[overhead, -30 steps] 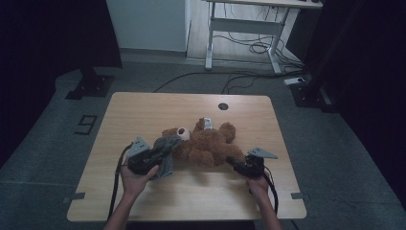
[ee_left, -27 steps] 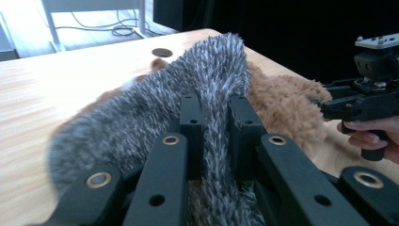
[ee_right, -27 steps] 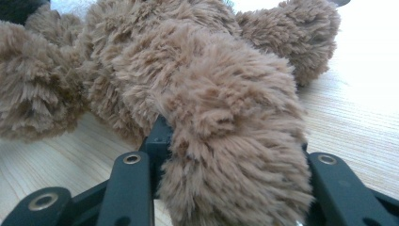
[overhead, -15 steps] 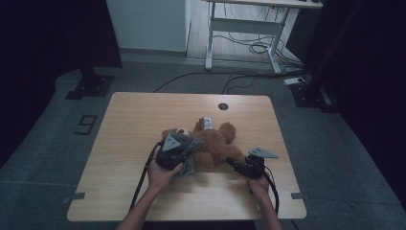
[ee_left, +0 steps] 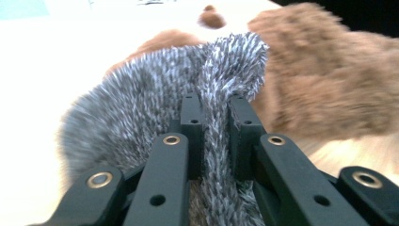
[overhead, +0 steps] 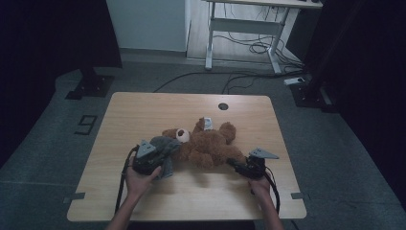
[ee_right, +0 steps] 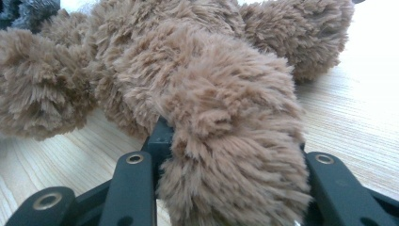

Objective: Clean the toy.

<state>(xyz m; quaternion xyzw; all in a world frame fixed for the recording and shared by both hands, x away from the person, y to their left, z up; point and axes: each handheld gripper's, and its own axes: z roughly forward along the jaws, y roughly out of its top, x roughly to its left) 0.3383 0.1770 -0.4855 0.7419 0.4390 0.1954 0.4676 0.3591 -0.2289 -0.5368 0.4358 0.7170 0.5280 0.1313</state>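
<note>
two tongs engaged. left tongs (overhead: 160, 155) clamped on a fold of grey knit cloth (ee_left: 141, 108), just beside the teddy bear's head. right tongs (overhead: 234, 165) clamped on a leg of the teddy bear (overhead: 208, 143). bear lies across the worktop (overhead: 143, 108) middle, nearer the front edge, with the leg toward the right. bare wood on the back half, round hole (overhead: 222, 106) near the back edge. wide margin left of the cloth and right of the right hand (overhead: 261, 184); narrower strip between hands and front edge.
</note>
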